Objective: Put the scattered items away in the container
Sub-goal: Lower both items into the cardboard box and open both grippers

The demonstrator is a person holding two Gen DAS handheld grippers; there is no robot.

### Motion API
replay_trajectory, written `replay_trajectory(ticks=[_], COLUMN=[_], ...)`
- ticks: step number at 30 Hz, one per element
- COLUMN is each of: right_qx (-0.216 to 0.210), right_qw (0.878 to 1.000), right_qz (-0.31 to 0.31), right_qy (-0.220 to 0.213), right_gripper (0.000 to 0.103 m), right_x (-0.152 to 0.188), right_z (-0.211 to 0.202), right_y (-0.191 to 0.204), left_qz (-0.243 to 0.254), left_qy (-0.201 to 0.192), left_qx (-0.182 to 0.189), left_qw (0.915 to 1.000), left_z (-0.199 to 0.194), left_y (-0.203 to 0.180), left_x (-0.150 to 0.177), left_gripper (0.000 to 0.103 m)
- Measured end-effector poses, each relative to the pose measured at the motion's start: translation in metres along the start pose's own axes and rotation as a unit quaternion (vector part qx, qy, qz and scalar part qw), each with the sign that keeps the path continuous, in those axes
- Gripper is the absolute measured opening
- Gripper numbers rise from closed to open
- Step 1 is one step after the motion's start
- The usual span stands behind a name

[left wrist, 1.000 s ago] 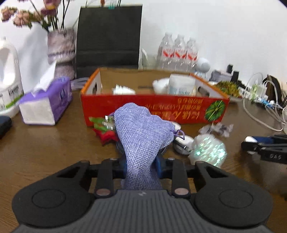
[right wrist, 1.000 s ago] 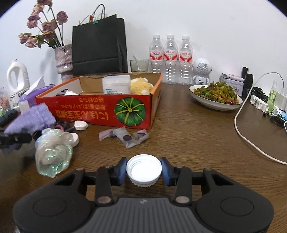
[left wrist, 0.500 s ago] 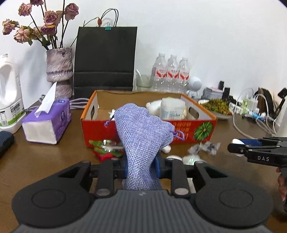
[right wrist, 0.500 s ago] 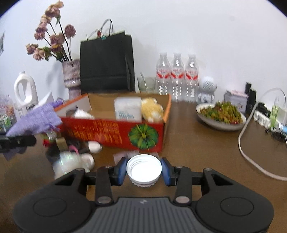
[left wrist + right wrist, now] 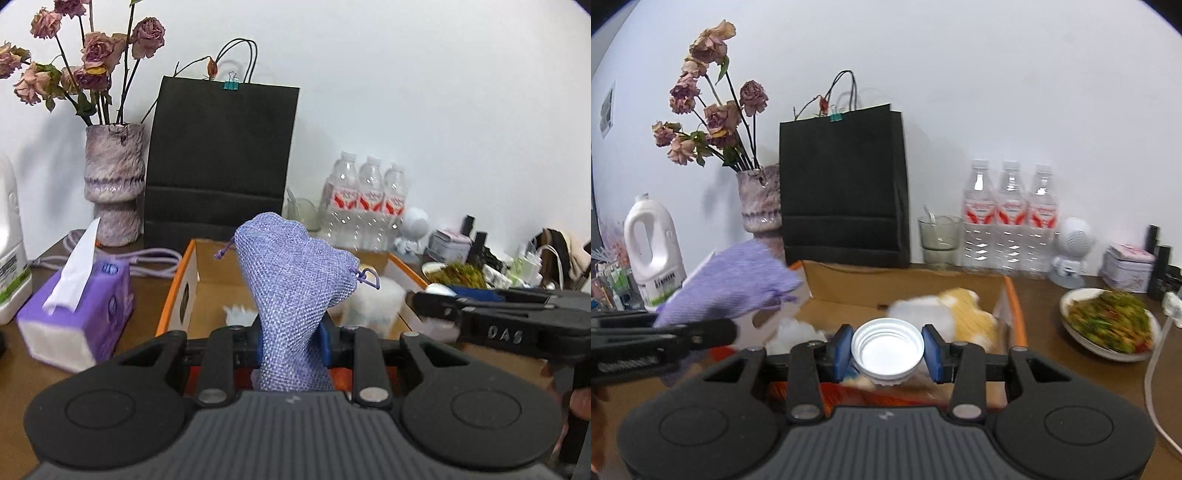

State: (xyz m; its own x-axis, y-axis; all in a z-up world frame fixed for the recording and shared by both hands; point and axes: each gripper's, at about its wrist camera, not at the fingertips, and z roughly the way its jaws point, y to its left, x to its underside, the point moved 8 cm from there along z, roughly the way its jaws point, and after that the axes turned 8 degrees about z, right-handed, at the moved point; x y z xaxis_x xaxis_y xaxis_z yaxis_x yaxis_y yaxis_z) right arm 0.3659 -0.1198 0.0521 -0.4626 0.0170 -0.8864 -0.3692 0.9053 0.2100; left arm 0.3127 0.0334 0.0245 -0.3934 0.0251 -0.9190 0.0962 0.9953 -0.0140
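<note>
My left gripper (image 5: 291, 341) is shut on a purple woven drawstring pouch (image 5: 295, 288), which stands up between its blue pads above the near wall of the red cardboard box (image 5: 175, 295). My right gripper (image 5: 886, 350) is shut on a white screw cap (image 5: 886, 345), inner side facing the camera, held above the same box (image 5: 905, 282). Inside the box lie a white tub and a yellow fluffy item (image 5: 967, 317). In the right wrist view the pouch (image 5: 731, 284) and the left gripper appear at the left. The right gripper's fingers (image 5: 491, 317) show at the right of the left wrist view.
Behind the box stand a black paper bag (image 5: 221, 158), a vase of dried roses (image 5: 112, 192), three water bottles (image 5: 1010, 218) and a glass (image 5: 938, 236). A purple tissue box (image 5: 79, 314) sits left, a white jug (image 5: 653, 251) beyond it. A dish of food (image 5: 1108, 321) and cables lie right.
Both grippers rose and moved forward, from low over the table's scattered items to above the box. The pouch and the cap stayed gripped throughout.
</note>
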Motion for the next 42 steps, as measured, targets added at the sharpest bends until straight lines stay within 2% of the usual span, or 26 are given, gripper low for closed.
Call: replay_trajectory(ticks=[9, 12, 16, 22, 23, 25, 26, 27, 28, 29, 30, 32, 34, 42], right_qx=[-0.008, -0.006, -0.004, -0.004, -0.005, -0.002, 0.003, 0.01, 0.015, 0.018, 0.021, 0.03, 0.04, 0.047], right_qw=[0.999, 0.999, 0.998, 0.998, 0.998, 0.998, 0.998, 0.998, 0.997, 0.997, 0.997, 0.997, 0.997, 0.997], right_qz=[-0.003, -0.013, -0.018, -0.018, -0.018, -0.016, -0.015, -0.011, -0.004, 0.003, 0.01, 0.019, 0.02, 0.019], right_qy=[0.036, 0.049, 0.059, 0.064, 0.064, 0.062, 0.064, 0.066, 0.07, 0.073, 0.074, 0.07, 0.063, 0.061], right_gripper=[0.039, 0.039, 0.039, 0.039, 0.039, 0.04, 0.041, 0.043, 0.051, 0.062, 0.068, 0.094, 0.103, 0.103], right_x=[0.001, 0.004, 0.008, 0.01, 0.009, 0.007, 0.007, 0.005, 0.004, 0.003, 0.001, -0.005, -0.01, -0.017], right_z=[0.076, 0.092, 0.106, 0.104, 0.104, 0.102, 0.101, 0.101, 0.1, 0.098, 0.096, 0.091, 0.087, 0.081], right_y=[0.024, 0.025, 0.025, 0.023, 0.023, 0.023, 0.021, 0.019, 0.015, 0.012, 0.008, 0.001, -0.002, -0.004], left_qz=[-0.033, -0.025, -0.021, -0.019, -0.017, -0.015, -0.012, -0.007, -0.002, -0.001, -0.001, -0.007, -0.013, -0.008], left_qy=[0.013, 0.025, 0.039, 0.044, 0.044, 0.049, 0.051, 0.052, 0.05, 0.047, 0.043, 0.03, 0.025, 0.02], left_qx=[-0.016, -0.016, -0.015, -0.015, -0.014, -0.021, -0.034, -0.044, -0.056, -0.07, -0.077, -0.075, -0.069, -0.065], left_qw=[0.9992, 0.9992, 0.9989, 0.9987, 0.9988, 0.9985, 0.998, 0.9977, 0.9972, 0.9964, 0.9961, 0.9967, 0.9972, 0.9977], left_z=[0.063, 0.078, 0.089, 0.092, 0.091, 0.089, 0.087, 0.085, 0.083, 0.079, 0.076, 0.069, 0.065, 0.06], left_y=[0.029, 0.036, 0.039, 0.04, 0.039, 0.038, 0.039, 0.04, 0.042, 0.045, 0.047, 0.051, 0.051, 0.045], left_x=[-0.005, -0.002, 0.003, 0.006, 0.006, 0.006, 0.005, 0.004, 0.002, 0.0, -0.002, -0.009, -0.013, -0.019], left_gripper=[0.027, 0.027, 0.027, 0.03, 0.034, 0.055, 0.062, 0.077, 0.089, 0.094, 0.103, 0.103, 0.103, 0.103])
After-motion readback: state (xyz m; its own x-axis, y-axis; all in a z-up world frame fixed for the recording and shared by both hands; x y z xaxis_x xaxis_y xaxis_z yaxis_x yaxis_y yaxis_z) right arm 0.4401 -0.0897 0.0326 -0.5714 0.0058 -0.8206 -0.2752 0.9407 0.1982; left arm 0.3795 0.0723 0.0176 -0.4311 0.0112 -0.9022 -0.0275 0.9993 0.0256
